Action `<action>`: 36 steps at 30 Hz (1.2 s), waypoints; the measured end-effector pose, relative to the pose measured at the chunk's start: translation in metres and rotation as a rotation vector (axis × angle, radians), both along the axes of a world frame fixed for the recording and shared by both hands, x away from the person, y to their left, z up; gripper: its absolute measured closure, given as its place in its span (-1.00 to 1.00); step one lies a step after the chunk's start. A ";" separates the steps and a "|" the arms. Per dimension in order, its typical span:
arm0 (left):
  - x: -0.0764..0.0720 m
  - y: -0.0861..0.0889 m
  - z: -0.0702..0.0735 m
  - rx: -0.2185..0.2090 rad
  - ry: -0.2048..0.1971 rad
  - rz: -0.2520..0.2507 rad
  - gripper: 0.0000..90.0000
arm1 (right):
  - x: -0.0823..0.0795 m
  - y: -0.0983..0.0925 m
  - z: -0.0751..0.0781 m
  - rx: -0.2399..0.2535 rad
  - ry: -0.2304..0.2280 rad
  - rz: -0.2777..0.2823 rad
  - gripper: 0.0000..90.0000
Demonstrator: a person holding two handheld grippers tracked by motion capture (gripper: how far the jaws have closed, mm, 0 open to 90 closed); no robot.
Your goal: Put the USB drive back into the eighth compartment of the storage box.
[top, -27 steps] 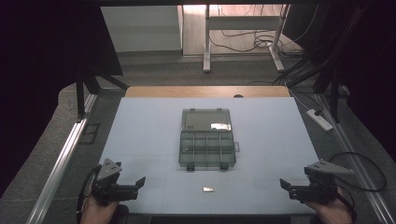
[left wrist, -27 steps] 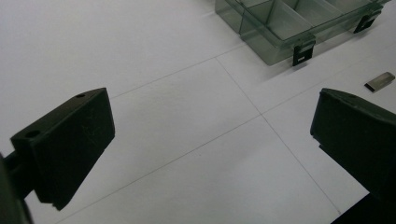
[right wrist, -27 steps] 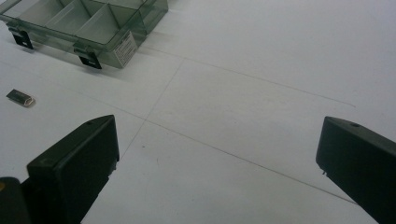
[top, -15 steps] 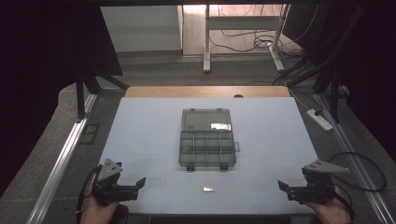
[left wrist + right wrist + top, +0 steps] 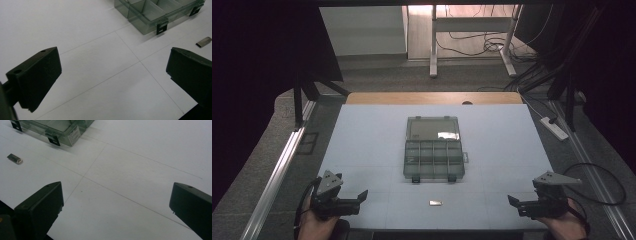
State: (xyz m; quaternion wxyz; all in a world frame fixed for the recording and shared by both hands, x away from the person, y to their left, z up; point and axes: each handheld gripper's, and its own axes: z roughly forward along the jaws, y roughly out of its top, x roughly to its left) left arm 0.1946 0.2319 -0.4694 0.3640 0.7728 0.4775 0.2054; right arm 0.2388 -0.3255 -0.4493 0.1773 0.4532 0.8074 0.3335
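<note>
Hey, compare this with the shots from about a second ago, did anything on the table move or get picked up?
Nothing visibly changed. Both hand-held grippers, left and right, stay open and empty at the near edge; the open box and small metal piece lie where they were.

A lab or test room set up for recording: the white desk (image 5: 362, 145) is ringed by black curtains (image 5: 257, 75). At 12 o'clock a bare desk frame (image 5: 472, 30) stands over loose cables (image 5: 467, 47) on grey carpet; a power strip (image 5: 554, 128) lies at 3 o'clock.
</note>
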 end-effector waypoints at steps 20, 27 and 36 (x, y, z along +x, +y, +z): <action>0.002 0.002 -0.001 -0.033 0.016 -0.022 -0.99 | 0.005 0.010 0.004 0.041 0.012 0.089 -1.00; 0.002 0.002 -0.001 -0.031 0.020 -0.022 -0.99 | 0.009 0.017 0.005 0.032 0.013 0.113 -1.00; 0.003 0.002 -0.001 -0.027 0.023 -0.024 -0.99 | 0.016 0.032 0.006 0.059 0.028 0.187 -1.00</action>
